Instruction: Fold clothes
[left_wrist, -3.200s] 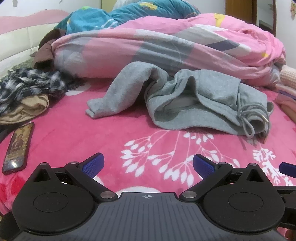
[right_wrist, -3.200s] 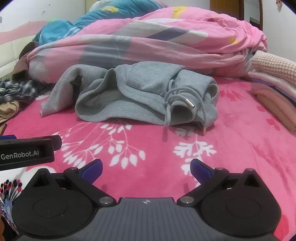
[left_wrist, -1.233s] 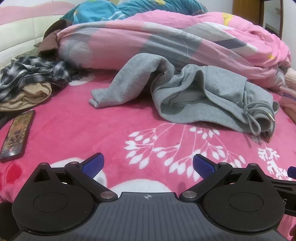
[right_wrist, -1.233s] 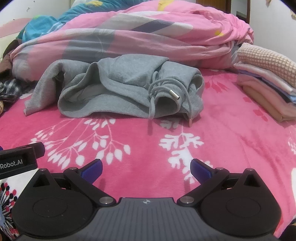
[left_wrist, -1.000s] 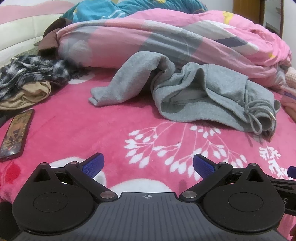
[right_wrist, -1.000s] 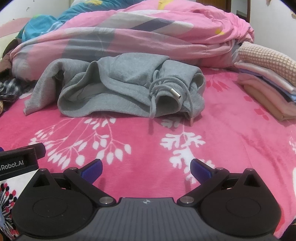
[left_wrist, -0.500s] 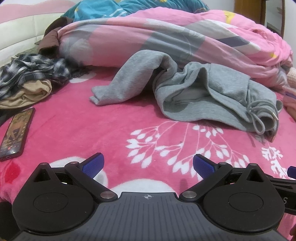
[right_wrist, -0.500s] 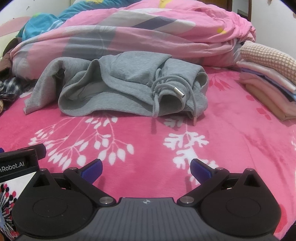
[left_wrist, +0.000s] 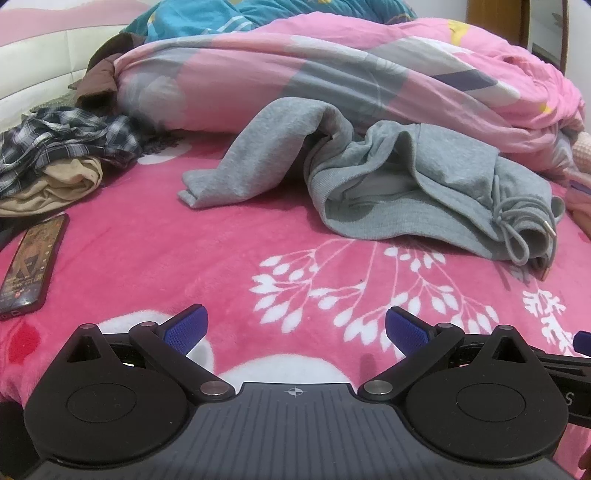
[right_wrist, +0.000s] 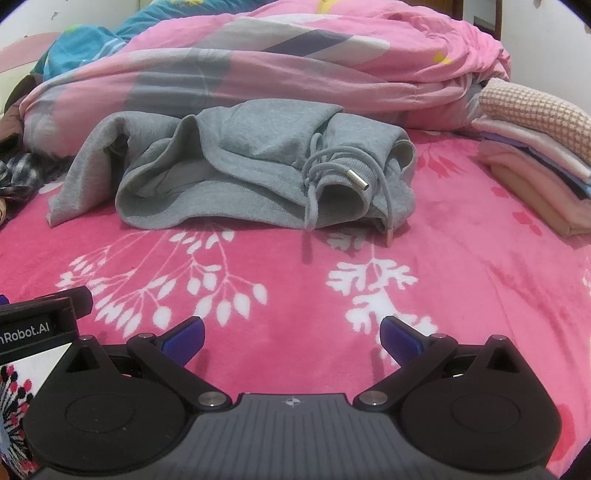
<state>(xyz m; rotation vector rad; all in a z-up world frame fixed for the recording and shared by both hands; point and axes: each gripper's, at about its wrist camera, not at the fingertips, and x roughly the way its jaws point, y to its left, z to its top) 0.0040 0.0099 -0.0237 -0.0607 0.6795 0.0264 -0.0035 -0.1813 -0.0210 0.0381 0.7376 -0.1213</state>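
On the pink blanket (left_wrist: 147, 258), the crumpled grey hoodie (right_wrist: 258, 173) now lies nearer both empty, wide-open grippers, left (left_wrist: 295, 326) and right (right_wrist: 291, 334), indicating approach; folding not begun.

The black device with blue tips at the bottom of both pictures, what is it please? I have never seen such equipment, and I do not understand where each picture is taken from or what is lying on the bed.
Those are two hand-held grippers; a person carries one in each hand, and a camera on each looks forward along its fingers. One picture is from the left gripper, the other from the right gripper. Both are open and hold nothing.

They face a bed with a pink flowered blanket. On it lies a crumpled grey hoodie with drawstrings, not yet folded. Behind is a bunched pink duvet. A stack of folded clothes sits on the right. The left view also shows a phone and a plaid shirt lying on a beige garment.
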